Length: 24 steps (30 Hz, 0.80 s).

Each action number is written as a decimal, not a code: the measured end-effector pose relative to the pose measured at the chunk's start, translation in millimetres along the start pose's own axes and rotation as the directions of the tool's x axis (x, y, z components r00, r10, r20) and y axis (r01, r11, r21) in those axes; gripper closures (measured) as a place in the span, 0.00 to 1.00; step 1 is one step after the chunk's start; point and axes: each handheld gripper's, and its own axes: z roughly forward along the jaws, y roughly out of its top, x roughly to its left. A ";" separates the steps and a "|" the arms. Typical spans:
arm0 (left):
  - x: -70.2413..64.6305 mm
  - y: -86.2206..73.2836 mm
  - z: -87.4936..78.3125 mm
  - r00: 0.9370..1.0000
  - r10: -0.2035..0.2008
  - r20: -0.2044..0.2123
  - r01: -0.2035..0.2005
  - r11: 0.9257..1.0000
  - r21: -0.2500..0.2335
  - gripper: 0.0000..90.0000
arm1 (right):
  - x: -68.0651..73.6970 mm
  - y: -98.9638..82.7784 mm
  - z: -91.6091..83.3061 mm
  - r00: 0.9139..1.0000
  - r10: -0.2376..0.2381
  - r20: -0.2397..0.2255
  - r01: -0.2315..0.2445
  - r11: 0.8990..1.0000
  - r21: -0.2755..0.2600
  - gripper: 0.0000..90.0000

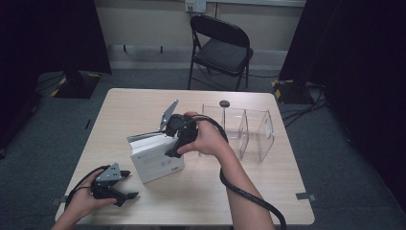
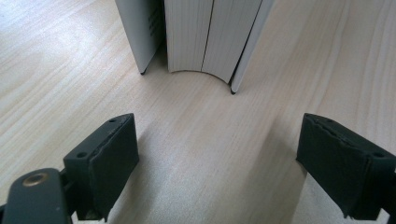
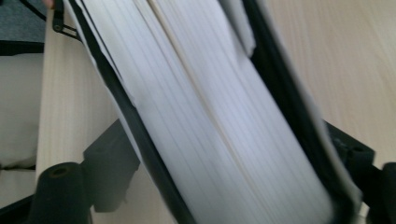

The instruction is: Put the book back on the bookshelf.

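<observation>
**The right gripper grabs the book, the left one lets go**

A thick white book with black-edged covers stands in the middle of the high view, on the pale wooden desk. The right gripper sits over its top edge. In the right gripper view the white pages lie between the two jaws, so this gripper looks like it is holding the book, but the picture is blurry and I cannot be sure the pads press tight.

The left gripper is at the lower left of the high view, apart from the book. Its jaws stand wide with nothing between them.

A clear plastic rack waits at the right of the middle, just behind the hand.

I think the step is lifting the book. Next, the right gripper needs a firm hold, so the book does not flop open on its way to the rack.
</observation>
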 end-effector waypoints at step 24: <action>-0.1 1.2 1.3 1.000 0.001 -0.010 -0.001 1.000 0.002 0.12 | 24.0 -14.8 -13.1 0.994 0.108 0.008 -0.108 0.994 0.010 0.57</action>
